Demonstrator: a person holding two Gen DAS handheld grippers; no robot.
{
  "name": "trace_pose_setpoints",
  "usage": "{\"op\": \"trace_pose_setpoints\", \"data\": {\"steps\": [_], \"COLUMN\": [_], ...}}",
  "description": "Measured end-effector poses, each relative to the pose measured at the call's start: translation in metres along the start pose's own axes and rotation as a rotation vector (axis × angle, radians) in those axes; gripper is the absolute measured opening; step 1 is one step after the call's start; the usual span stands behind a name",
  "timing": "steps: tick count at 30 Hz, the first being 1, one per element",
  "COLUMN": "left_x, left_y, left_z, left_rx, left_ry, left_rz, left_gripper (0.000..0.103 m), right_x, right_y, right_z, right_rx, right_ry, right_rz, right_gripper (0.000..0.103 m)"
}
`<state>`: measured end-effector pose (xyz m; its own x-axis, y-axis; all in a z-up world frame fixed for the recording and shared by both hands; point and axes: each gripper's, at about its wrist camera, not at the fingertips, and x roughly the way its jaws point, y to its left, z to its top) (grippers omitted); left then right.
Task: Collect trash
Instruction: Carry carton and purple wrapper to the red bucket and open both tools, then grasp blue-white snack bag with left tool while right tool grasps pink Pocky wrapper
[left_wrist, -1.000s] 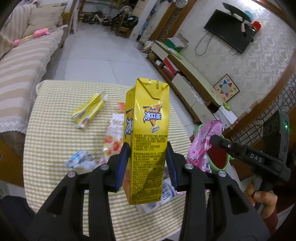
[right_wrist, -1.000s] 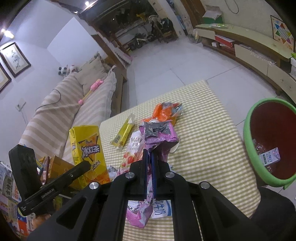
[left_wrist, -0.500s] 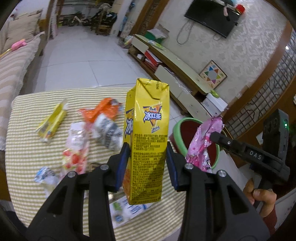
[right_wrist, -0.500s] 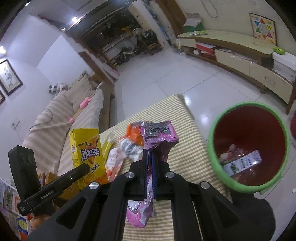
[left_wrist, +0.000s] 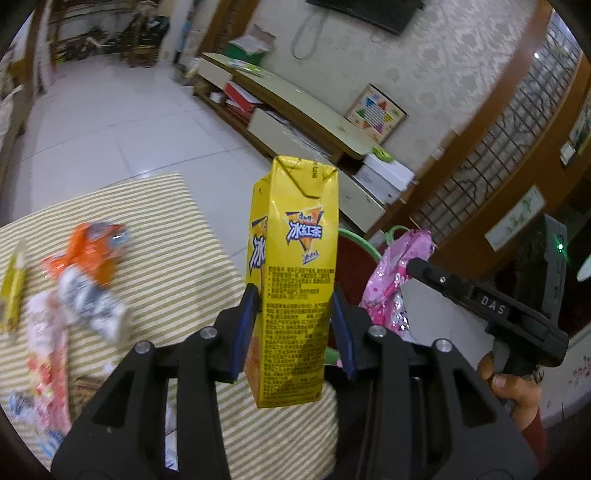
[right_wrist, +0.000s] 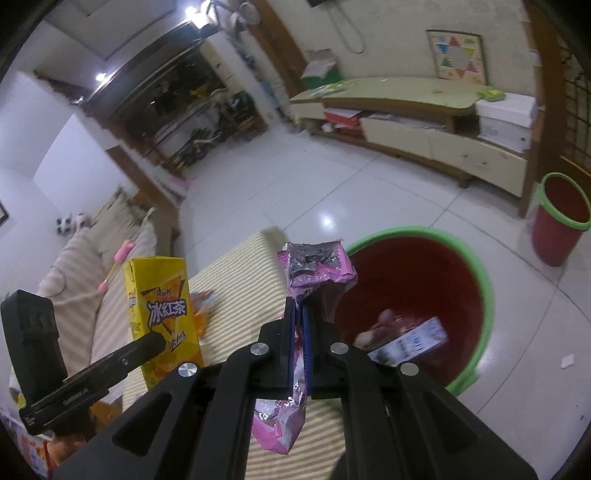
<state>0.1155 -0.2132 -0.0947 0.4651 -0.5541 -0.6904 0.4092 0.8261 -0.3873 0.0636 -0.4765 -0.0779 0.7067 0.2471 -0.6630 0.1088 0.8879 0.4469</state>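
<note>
my left gripper is clamped on a tall yellow drink carton, its blue pads pressing the carton's two sides low down, and the carton stands upright in the air above the near right part of the striped counter. my right gripper is closed tight on a pink foil wrapper, the wrapper's torn silver mouth sticking up past the fingertips and its lower end hanging below the jaws. from the left wrist view the wrapper sits to the right of the carton, with my right hand on the handle further right.

the red bin with a green rim stands on the tiled floor just off the right edge of the counter, right beyond the wrapper. inside it lie a white and blue box and some pale, blurred scraps. a second red bin stands far right near the low tv cabinet.

on the counter to the left lie more trash: an orange packet, a white crumpled wrapper, a red and white snack bag and a yellow sachet at the left edge.
</note>
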Motion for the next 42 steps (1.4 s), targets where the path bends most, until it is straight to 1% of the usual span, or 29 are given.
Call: {"op": "trace_pose_setpoints", "data": {"steps": [6, 10, 12, 13, 14, 15, 16, 18, 20, 23, 26, 28, 31, 35, 37, 40, 42], "left_x": [0.049, 0.074, 0.082, 0.086, 0.088, 0.086, 0.084, 0.080, 0.076, 0.063, 0.048, 0.038, 0.015, -0.013, -0.029, -0.057, -0.073], "left_y": [-0.030, -0.049, -0.055, -0.059, -0.061, -0.062, -0.063, -0.063, -0.062, -0.057, -0.049, -0.043, -0.028, -0.005, 0.012, 0.048, 0.068], "left_z": [0.010, 0.018, 0.021, 0.022, 0.022, 0.022, 0.022, 0.023, 0.024, 0.022, 0.018, 0.014, 0.003, -0.012, -0.022, -0.042, -0.052], "left_rx": [0.061, 0.094, 0.106, 0.115, 0.120, 0.120, 0.119, 0.120, 0.128, 0.130, 0.104, 0.083, 0.051, -0.002, -0.038, -0.110, -0.162], "left_ry": [0.063, 0.084, 0.088, 0.085, 0.082, 0.074, 0.060, 0.051, 0.045, 0.033, 0.017, 0.006, -0.005, -0.021, -0.028, -0.039, -0.048], "left_rz": [-0.039, -0.057, -0.055, -0.044, -0.037, -0.034, -0.032, -0.031, -0.021, -0.011, -0.010, -0.010, 0.007, 0.035, 0.061, 0.127, 0.166], "left_gripper": [0.038, 0.038, 0.038, 0.041, 0.050, 0.054, 0.059, 0.060, 0.061, 0.063, 0.066, 0.067, 0.068, 0.070, 0.070, 0.070, 0.070], "right_x": [0.001, 0.003, 0.005, 0.007, 0.008, 0.008, 0.007, 0.008, 0.007, 0.006, 0.005, 0.003, 0.001, 0.007, 0.011, 0.023, 0.031], "right_y": [-0.039, -0.058, -0.065, -0.068, -0.072, -0.073, -0.076, -0.079, -0.080, -0.077, -0.075, -0.064, -0.041, -0.002, 0.013, 0.039, 0.052], "right_z": [0.012, 0.015, 0.016, 0.017, 0.016, 0.016, 0.015, 0.013, 0.012, 0.010, 0.010, 0.006, -0.003, -0.023, -0.033, -0.055, -0.070], "right_rx": [0.031, 0.042, 0.038, 0.036, 0.042, 0.050, 0.062, 0.073, 0.090, 0.099, 0.092, 0.074, 0.025, -0.049, -0.072, -0.095, -0.108], "right_ry": [-0.022, -0.021, -0.023, -0.026, -0.030, -0.033, -0.040, -0.042, -0.040, -0.039, -0.038, -0.037, -0.025, 0.023, 0.047, 0.099, 0.126], "right_rz": [-0.070, -0.107, -0.133, -0.144, -0.162, -0.164, -0.166, -0.165, -0.167, -0.165, -0.166, -0.169, -0.174, -0.149, -0.132, -0.090, -0.078], "right_gripper": [0.003, 0.004, 0.007, 0.009, 0.024, 0.032, 0.040, 0.042, 0.051, 0.054, 0.060, 0.061, 0.067, 0.074, 0.074, 0.075, 0.076]}}
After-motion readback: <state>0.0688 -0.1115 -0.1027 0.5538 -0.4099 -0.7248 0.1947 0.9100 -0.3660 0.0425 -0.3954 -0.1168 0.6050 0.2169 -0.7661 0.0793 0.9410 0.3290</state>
